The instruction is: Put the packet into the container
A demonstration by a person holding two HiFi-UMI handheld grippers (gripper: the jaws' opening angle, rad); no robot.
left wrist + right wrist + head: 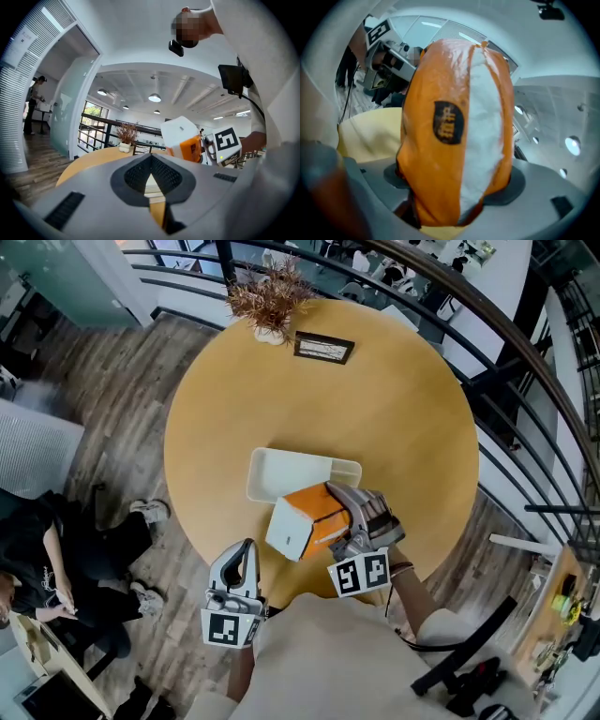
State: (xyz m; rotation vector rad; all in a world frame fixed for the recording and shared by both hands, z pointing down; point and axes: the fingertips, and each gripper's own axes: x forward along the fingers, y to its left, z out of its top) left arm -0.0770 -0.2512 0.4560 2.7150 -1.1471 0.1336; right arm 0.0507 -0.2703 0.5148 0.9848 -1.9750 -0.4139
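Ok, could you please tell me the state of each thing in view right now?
packet: held tilted in the air at the container's near edge, not yet inside.
container: open-topped, resting on the table, visible part empty.
right tool: shut on the packet.
left tool: shut, holding nothing.
dried plant: upright at the far edge.

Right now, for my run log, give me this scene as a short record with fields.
container: white rectangular tray on the round table, visible part empty
packet: orange and white, lifted off the table, at the container's near rim
right gripper: shut on the packet
left gripper: jaws together, holding nothing
task state: packet not yet in the container
also on table: dried plant, framed card, far side
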